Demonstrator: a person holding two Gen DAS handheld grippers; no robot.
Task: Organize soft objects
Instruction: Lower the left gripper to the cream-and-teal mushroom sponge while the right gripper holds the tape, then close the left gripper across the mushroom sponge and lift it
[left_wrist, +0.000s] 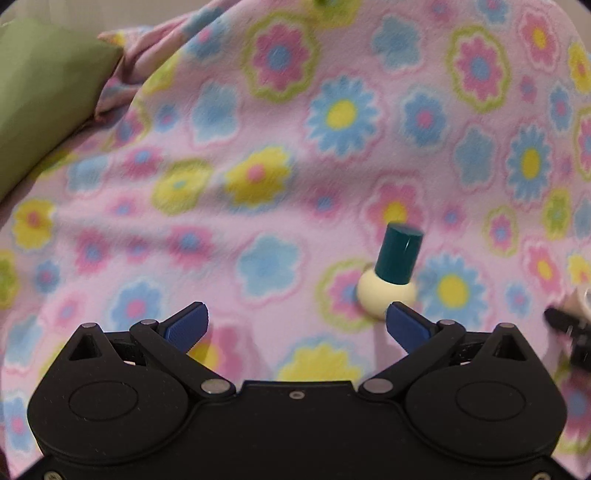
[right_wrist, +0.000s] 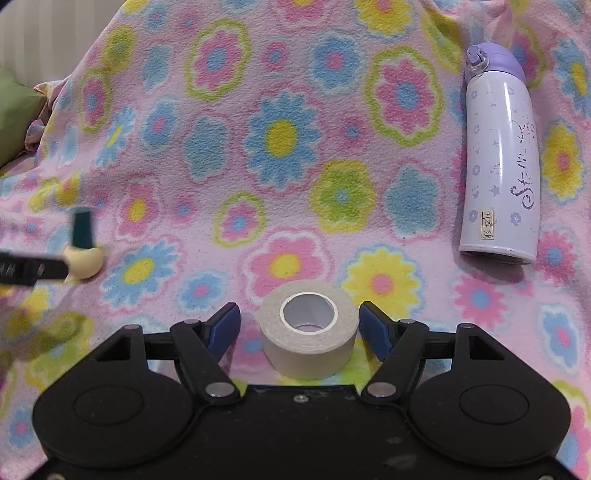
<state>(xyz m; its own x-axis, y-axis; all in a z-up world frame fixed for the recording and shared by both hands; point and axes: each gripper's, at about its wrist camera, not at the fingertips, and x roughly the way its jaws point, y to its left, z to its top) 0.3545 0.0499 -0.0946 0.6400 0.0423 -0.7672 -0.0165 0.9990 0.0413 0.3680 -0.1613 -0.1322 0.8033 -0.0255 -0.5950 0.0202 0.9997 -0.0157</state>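
A pink fleece blanket with a flower print covers the whole surface. On it stands a small bottle with a cream round body and a teal cap, tilted, just beyond the right fingertip of my left gripper. That gripper is wide open and holds nothing. In the right wrist view the same bottle shows at the left edge. A roll of off-white tape stands on end between the fingers of my right gripper, with a gap on its left side, so the pads do not press it.
A green cushion lies at the far left against the blanket's folded edge. A white flask with a purple lid lies on its side at the right. A blurred black part of the other gripper pokes in at the right edge.
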